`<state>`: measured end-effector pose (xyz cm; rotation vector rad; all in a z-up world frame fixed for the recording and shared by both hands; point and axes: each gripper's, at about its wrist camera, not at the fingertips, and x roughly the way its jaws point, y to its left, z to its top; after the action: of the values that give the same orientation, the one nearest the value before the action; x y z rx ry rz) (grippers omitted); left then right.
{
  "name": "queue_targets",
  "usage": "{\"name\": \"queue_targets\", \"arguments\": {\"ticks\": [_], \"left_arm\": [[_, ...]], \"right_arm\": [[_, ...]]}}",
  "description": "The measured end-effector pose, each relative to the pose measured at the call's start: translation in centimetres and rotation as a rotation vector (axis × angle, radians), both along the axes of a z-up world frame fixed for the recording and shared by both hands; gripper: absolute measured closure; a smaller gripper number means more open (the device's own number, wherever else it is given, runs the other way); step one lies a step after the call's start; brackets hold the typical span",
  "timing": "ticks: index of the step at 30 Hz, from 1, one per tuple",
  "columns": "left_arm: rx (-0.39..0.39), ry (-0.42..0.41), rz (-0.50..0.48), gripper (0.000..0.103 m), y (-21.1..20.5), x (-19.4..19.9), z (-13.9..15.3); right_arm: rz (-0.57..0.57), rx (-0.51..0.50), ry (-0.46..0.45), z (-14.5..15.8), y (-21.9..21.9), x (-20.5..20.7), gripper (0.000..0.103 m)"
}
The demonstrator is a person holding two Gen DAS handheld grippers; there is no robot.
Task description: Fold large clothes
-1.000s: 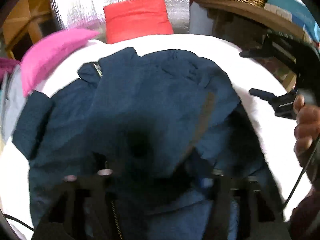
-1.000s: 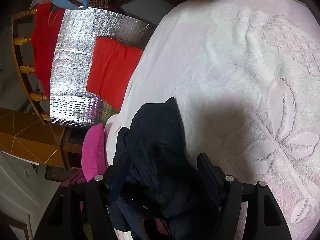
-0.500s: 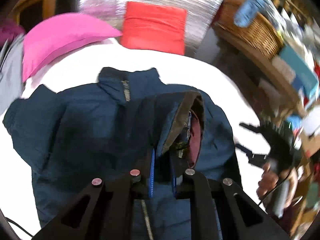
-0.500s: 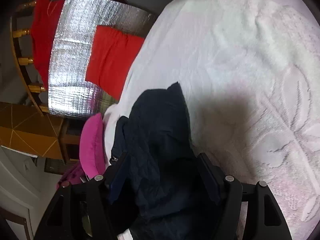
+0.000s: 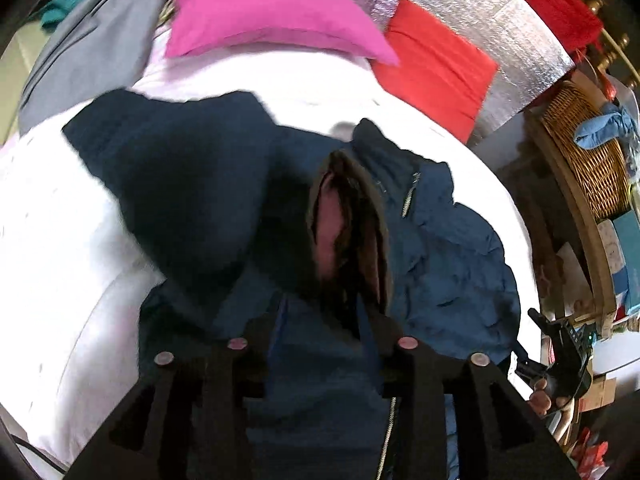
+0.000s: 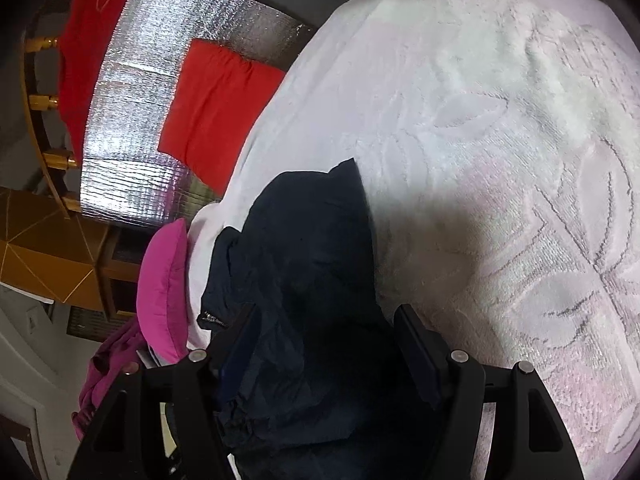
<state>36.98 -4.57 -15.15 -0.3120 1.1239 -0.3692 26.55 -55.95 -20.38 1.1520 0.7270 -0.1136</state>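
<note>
A navy padded jacket (image 5: 448, 264) with a zip lies on the white bed cover (image 5: 60, 240). My left gripper (image 5: 320, 320) is shut on the jacket's sleeve cuff and holds it lifted over the body; the cuff's pink lining (image 5: 332, 220) shows. The sleeve (image 5: 192, 184) drapes to the left. In the right wrist view the jacket (image 6: 316, 280) lies between the spread fingers of my right gripper (image 6: 324, 320), which is open. The right gripper also shows in the left wrist view (image 5: 560, 364), off the bed's right edge.
A pink pillow (image 5: 272, 12) and a red cushion (image 5: 436, 64) sit at the head of the bed against silver foil. A wicker basket (image 5: 588, 148) stands on a shelf at right. Grey clothing (image 5: 92, 36) lies at the far left. The embossed white cover (image 6: 500, 140) stretches to the right.
My left gripper has swung left with the sleeve cuff, dragging the sleeve across the jacket. The right gripper stays open over the jacket's edge, nearly still.
</note>
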Motion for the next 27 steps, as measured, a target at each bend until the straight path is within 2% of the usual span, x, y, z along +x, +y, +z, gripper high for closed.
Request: {"name": "queue_targets", "arguments": {"ticks": [5, 8, 10, 12, 15, 18, 23, 25, 27], "left_arm": [[-0.046, -0.003, 0.025, 0.043, 2.5, -1.7, -0.6], [-0.075, -0.002, 0.044, 0.04, 3.6, -2.4, -1.1], [-0.098, -0.012, 0.03, 0.04, 3.5, -3.1, -1.1], [-0.112, -0.029, 0.009, 0.034, 2.8, -3.7, -1.1], [-0.09, 0.007, -0.021, 0.029, 0.7, -3.3, -2.3], [-0.098, 0.046, -0.003, 0.029, -1.0, -2.1, -4.1], [-0.073, 0.078, 0.081, 0.031, -2.5, 0.3, -6.7], [-0.054, 0.083, 0.107, 0.045, -2.8, 1.0, -7.4], [-0.042, 0.098, 0.113, 0.06, -3.1, 1.5, -8.1]], "right_arm": [[0.0, -0.012, 0.013, -0.4, 0.0, 0.5, 0.031], [0.004, -0.025, 0.007, -0.3, 0.0, 0.6, 0.031], [0.015, -0.047, 0.008, -0.1, 0.3, 0.9, 0.031], [0.024, -0.078, 0.017, 0.0, 0.6, 1.0, 0.031], [0.043, -0.112, 0.031, 0.1, 0.9, 1.1, 0.031], [0.057, -0.165, 0.051, 0.5, 1.4, 1.3, 0.035], [0.111, -0.412, 0.139, 1.7, 3.7, 2.3, 0.049], [0.137, -0.518, 0.18, 1.9, 4.7, 2.8, 0.051], [0.151, -0.579, 0.201, 2.0, 5.3, 3.0, 0.051]]}}
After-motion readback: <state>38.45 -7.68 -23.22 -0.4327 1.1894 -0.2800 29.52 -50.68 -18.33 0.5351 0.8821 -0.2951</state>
